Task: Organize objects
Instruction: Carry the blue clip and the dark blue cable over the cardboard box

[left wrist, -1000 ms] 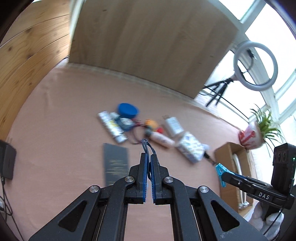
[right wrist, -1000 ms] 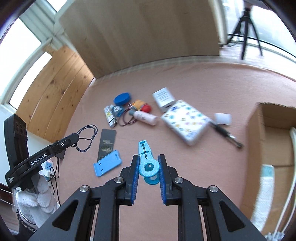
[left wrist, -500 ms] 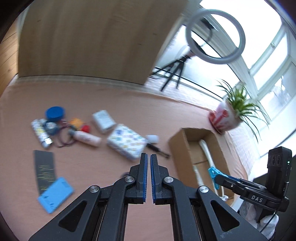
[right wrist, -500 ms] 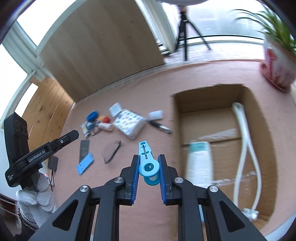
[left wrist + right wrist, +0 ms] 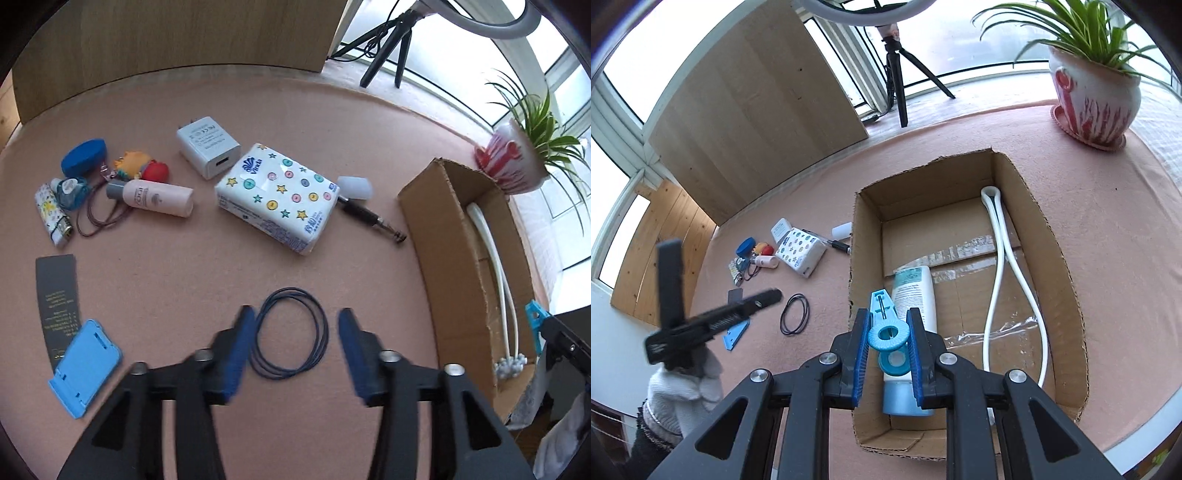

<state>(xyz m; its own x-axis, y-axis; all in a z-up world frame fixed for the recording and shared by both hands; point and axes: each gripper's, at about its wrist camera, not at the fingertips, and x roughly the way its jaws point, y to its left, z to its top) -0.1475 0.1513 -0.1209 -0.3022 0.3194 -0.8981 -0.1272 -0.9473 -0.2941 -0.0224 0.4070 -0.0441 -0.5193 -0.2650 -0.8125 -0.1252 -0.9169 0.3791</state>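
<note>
– What is each hand-held gripper doing?
– The right hand-held gripper (image 5: 886, 350) pinches one blue clip (image 5: 885, 325) above the one cardboard box (image 5: 1067, 280). The left hand-held gripper (image 5: 297, 349) gapes wide, empty, over one dark cord loop (image 5: 290, 332) lying on the pink desk (image 5: 166, 280).

Open left tool (image 5: 296, 347) over blue cord loop (image 5: 290, 345)

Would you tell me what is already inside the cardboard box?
Inside the cardboard box lie a white tube with a blue cap and a looped white hose. The right gripper hides part of the floor.
</note>
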